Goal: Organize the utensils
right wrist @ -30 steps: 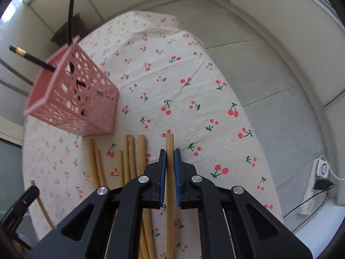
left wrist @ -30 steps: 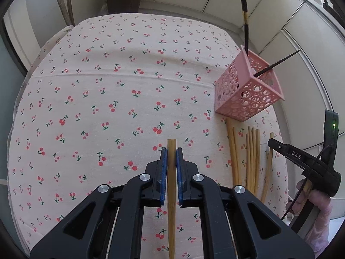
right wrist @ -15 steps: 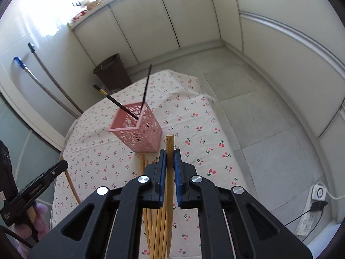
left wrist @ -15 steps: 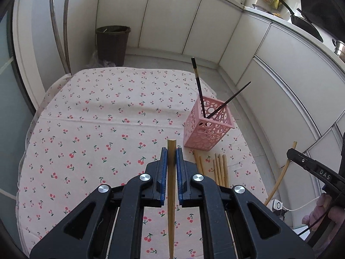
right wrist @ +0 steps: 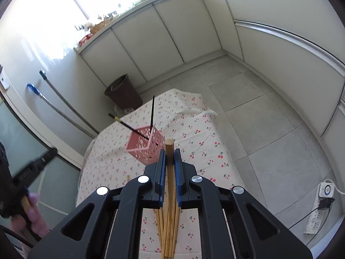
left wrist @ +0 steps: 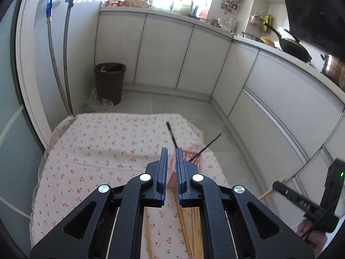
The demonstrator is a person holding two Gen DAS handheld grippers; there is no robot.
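Observation:
A pink perforated basket (right wrist: 145,145) stands on the cherry-print tablecloth (right wrist: 194,133) and holds two black chopsticks (right wrist: 152,113). In the left wrist view it (left wrist: 192,154) is mostly hidden behind my left gripper (left wrist: 171,158), whose jaws stand slightly apart with nothing between them. A wooden chopstick (left wrist: 147,235) lies on the cloth below it. My right gripper (right wrist: 169,158) is shut on a wooden chopstick (right wrist: 169,153) and is raised high above the table, near the basket. Several wooden chopsticks (right wrist: 168,231) lie in a bunch on the cloth below.
A brown waste bin (left wrist: 110,79) stands on the floor beyond the table. Two mop handles (left wrist: 58,69) lean on the left wall. White cabinets (left wrist: 163,51) ring the room. A power strip (right wrist: 319,213) lies on the floor at the right.
Both grippers rose well above the table and tilted up. The wooden chopstick that was between my left jaws is gone from them, and the jaws stand a little wider. My right gripper kept its chopstick.

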